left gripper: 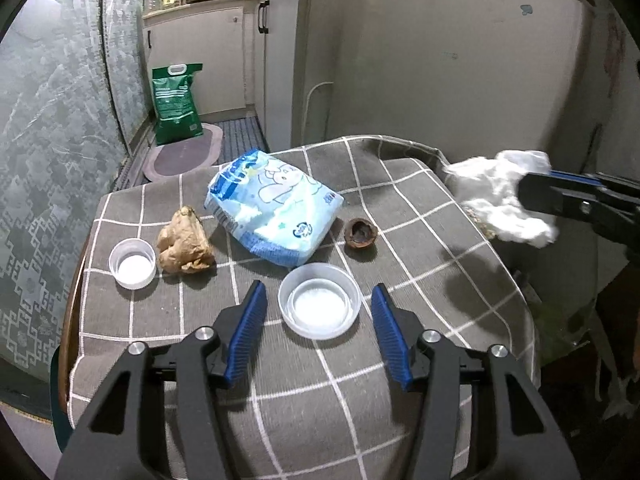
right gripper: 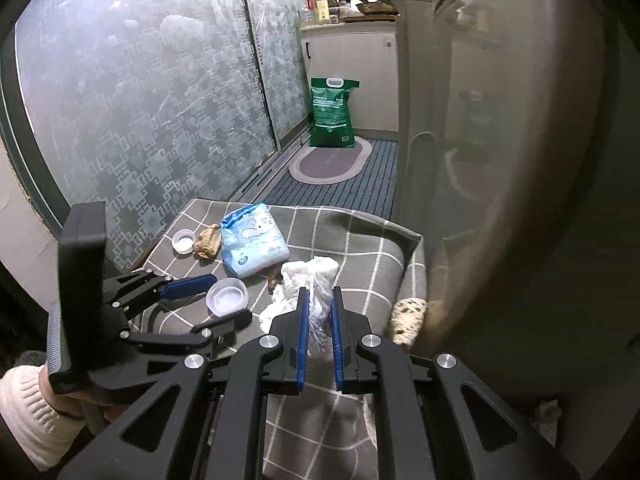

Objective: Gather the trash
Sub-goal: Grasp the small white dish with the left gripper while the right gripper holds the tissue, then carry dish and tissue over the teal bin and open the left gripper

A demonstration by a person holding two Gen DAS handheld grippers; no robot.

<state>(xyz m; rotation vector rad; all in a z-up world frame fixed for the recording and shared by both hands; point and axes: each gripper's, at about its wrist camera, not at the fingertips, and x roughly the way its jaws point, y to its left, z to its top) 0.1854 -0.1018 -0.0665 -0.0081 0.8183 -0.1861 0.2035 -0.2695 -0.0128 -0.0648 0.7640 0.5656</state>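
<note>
Crumpled white tissue point(right gripper: 316, 292) is pinched between the blue fingers of the right gripper point(right gripper: 319, 312), up off the gray checked tabletop point(left gripper: 420, 220) near its right edge. Left gripper point(left gripper: 318, 312) is spread wide around a clear plastic lid point(left gripper: 319, 306). Farther back lie a blue wipes pack point(left gripper: 274, 208), a brown paper wad point(left gripper: 184, 246) and a small cup point(left gripper: 133, 263).

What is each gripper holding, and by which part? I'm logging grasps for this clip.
The right gripper is shut on the crumpled white tissue, pinching its near end. The left gripper is open, holding nothing, its fingers either side of the plastic lid.
</note>
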